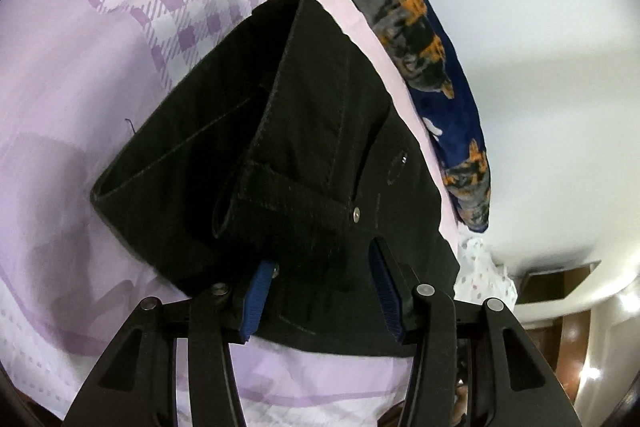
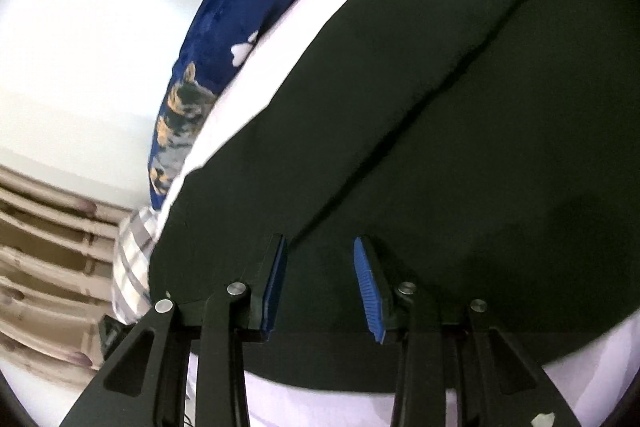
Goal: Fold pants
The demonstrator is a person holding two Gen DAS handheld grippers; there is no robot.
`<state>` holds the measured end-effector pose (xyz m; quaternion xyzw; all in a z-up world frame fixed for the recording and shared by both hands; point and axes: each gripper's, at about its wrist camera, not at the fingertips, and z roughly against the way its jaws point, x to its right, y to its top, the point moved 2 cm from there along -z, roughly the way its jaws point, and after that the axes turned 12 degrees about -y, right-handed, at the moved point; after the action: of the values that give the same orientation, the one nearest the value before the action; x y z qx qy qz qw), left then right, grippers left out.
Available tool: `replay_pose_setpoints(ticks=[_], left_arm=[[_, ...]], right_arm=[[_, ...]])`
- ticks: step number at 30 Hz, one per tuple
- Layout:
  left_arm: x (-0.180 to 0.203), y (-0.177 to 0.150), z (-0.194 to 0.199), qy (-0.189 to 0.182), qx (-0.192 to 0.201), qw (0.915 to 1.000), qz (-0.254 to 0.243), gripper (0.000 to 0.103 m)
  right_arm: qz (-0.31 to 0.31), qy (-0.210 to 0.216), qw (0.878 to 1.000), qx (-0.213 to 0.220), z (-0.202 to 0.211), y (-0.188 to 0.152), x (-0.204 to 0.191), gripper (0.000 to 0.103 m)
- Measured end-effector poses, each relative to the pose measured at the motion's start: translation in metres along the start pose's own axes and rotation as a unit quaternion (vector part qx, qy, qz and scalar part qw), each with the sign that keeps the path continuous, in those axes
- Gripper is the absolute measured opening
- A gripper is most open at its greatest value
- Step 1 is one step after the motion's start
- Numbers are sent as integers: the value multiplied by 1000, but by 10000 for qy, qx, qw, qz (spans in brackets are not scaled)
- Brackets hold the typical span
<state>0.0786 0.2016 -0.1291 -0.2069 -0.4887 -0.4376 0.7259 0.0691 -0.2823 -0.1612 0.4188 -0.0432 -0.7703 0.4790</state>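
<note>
Black pants (image 1: 304,147) lie on a lilac bed sheet (image 1: 60,131), waist end nearest the left wrist camera, with a belt loop and rivets showing. My left gripper (image 1: 324,263) has its blue-padded jaws apart over the waistband; part of each pad is hidden by the cloth. In the right wrist view the pants (image 2: 460,127) fill the frame as a flat dark layer with a long crease. My right gripper (image 2: 320,247) is open, its blue pads (image 2: 366,283) spread just above the cloth near its edge.
A navy blanket with orange and grey dog prints (image 1: 420,27) lies along the bed's far edge, also in the right wrist view (image 2: 208,67). A white wall (image 1: 540,67) is behind it. Beige curtains (image 2: 48,247) hang at lower left.
</note>
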Motion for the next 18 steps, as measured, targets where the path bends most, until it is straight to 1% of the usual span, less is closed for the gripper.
replay_pose_setpoints(ticks=[3, 5, 6, 7, 9, 10, 12, 13, 14, 18], left_arm=[[-4, 3, -3, 78, 42, 10000, -15, 49], [-6, 4, -3, 64, 118, 9999, 13, 49], [-8, 5, -2, 61, 166, 9998, 34, 44], [-9, 7, -1, 90, 210, 9997, 27, 35], [-11, 10, 0, 141, 218, 9997, -9, 30], [-12, 11, 0, 128, 207, 9997, -25, 27], [-11, 10, 1, 216, 167, 9996, -106, 26], [-10, 10, 0, 266, 138, 9994, -163, 25], [-10, 9, 1, 290, 117, 9993, -201, 24], [-6, 13, 2, 379, -55, 9983, -443, 22]], right_arm=[[-86, -45, 9998, 159, -4, 13, 0, 32], [-181, -72, 9995, 250, -6, 23, 2, 31], [-223, -95, 9993, 288, -7, 27, 4, 30], [-258, -103, 9991, 323, -8, 31, 5, 30], [-310, -184, 9986, 384, -9, 41, 8, 24], [-324, -198, 9985, 396, -10, 44, 9, 22], [-399, -257, 9980, 407, -11, 50, 14, 17], [-402, -326, 9979, 391, -11, 51, 16, 10], [-395, -384, 9977, 390, -10, 50, 16, 8], [-150, -560, 9967, 574, 9, 44, 5, 6]])
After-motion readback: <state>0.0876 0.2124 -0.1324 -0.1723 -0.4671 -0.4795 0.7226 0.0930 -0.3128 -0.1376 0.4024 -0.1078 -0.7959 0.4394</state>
